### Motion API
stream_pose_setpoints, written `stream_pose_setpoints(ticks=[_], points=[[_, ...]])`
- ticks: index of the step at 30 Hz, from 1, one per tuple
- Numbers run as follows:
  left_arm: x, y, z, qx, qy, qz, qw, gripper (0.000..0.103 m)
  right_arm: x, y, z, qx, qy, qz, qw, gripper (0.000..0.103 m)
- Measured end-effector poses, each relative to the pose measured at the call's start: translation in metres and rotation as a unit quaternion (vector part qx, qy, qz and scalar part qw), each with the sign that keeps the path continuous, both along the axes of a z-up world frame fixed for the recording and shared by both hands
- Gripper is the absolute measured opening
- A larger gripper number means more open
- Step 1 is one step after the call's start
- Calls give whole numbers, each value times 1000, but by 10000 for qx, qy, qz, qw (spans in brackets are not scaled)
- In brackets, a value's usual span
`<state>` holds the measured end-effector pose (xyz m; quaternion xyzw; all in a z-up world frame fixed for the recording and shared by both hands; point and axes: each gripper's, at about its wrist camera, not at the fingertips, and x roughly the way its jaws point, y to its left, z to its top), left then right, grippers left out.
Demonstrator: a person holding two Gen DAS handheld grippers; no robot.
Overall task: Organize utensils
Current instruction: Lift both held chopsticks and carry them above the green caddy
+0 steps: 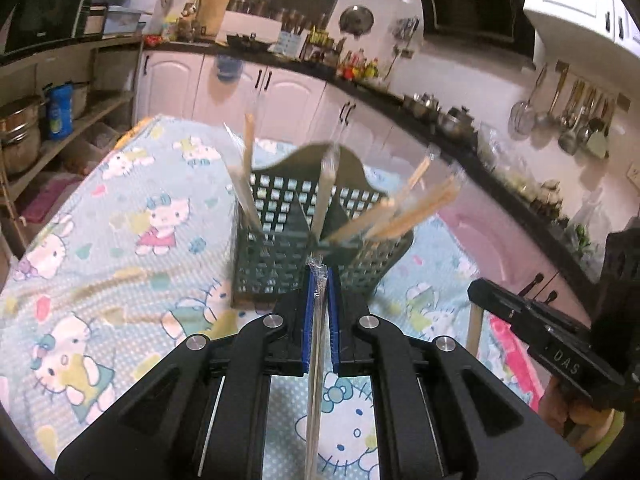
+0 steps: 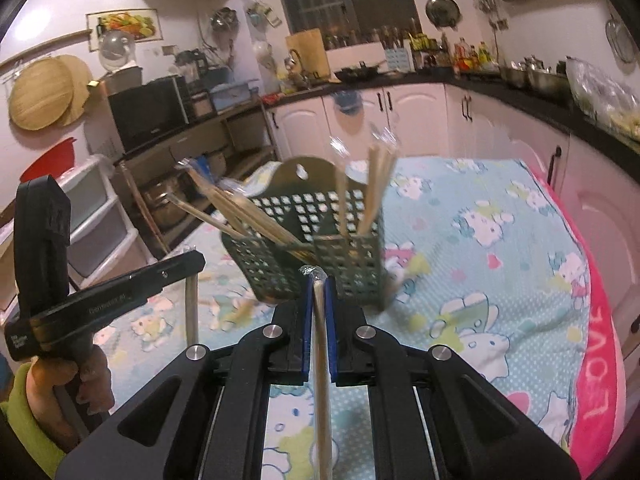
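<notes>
A dark green perforated utensil holder (image 1: pixel 280 256) (image 2: pixel 344 264) stands on the cartoon-cat tablecloth (image 1: pixel 120 208) (image 2: pixel 480 240), with several wrapped wooden chopsticks (image 1: pixel 404 208) (image 2: pixel 240 212) leaning out of its compartments. My left gripper (image 1: pixel 319 276) is shut on a plastic-wrapped chopstick pair (image 1: pixel 314 380), just short of the holder's front wall. My right gripper (image 2: pixel 319 280) is shut on another wrapped chopstick pair (image 2: pixel 322 380), also close in front of the holder. Each gripper shows in the other's view: the right one (image 1: pixel 476 292) with its stick hanging down, the left one (image 2: pixel 198 260) likewise.
Blurred loose chopsticks (image 1: pixel 100 288) lie on the cloth left of the holder. A pink blanket (image 2: pixel 596 340) edges the table's right side. White cabinets and a dark, cluttered counter (image 1: pixel 440 120) run behind. Open shelves with pots (image 1: pixel 24 136) stand at the left.
</notes>
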<state>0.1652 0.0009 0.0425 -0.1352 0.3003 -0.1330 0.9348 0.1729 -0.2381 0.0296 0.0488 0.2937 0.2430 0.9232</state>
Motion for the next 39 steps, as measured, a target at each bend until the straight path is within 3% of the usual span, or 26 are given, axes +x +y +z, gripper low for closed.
stream_pose_setpoints(ticks=[12, 25, 39], points=[[-15, 11, 46, -98, -571, -13, 9983, 2, -18, 16, 37, 130, -484, 159, 9986, 6], [-6, 9, 87, 68, -1026, -42, 9947, 2, -18, 22, 76, 263, -1013, 161, 9944, 6], [21, 16, 109, 95, -1186, 85, 9929, 2, 10, 23, 106, 336, -1314, -11, 9908, 6]])
